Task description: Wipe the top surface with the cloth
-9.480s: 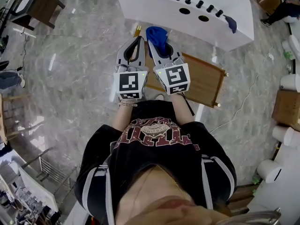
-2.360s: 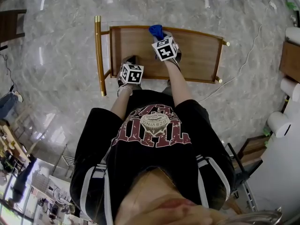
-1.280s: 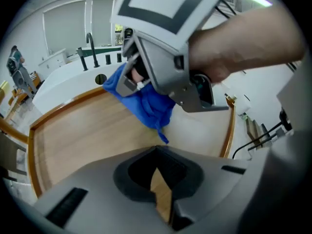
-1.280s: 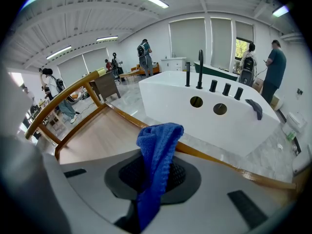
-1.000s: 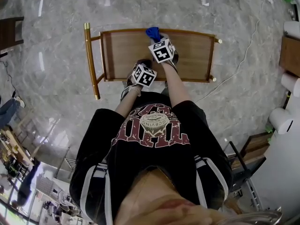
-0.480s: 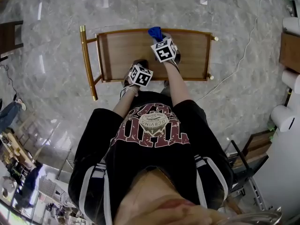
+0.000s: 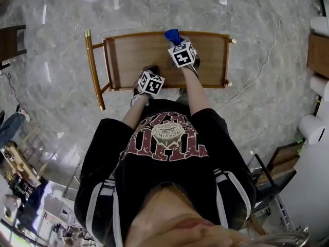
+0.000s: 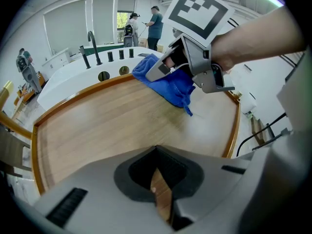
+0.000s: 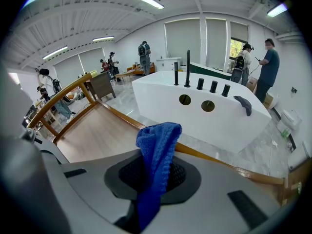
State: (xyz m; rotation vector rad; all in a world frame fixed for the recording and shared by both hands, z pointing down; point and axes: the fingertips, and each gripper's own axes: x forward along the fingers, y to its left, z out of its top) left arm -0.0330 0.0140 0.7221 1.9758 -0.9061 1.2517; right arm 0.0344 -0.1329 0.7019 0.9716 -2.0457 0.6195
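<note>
The wooden top (image 7: 139,55) of a gold-framed cart lies in front of me. My right gripper (image 7: 176,41) is shut on a blue cloth (image 7: 172,34) at the top's far rail, a little right of the middle. In the right gripper view the cloth (image 9: 155,150) bunches up out of the shut jaws above the rail. The left gripper view shows the cloth (image 8: 168,84) hanging down onto the wood (image 8: 112,126). My left gripper (image 7: 146,70) hovers over the near edge, jaws shut and holding nothing.
A white unit (image 9: 204,106) with black taps and two holes stands just beyond the cart, a dark rag (image 9: 242,104) on it. The cart's gold handle (image 7: 92,71) is at the left. A cable (image 7: 267,60) runs over the marble floor. Several people stand far off.
I have come from beside the white unit to stand over the cart. In the last second the right gripper and cloth have slid slightly right along the far rail; the left gripper has barely moved.
</note>
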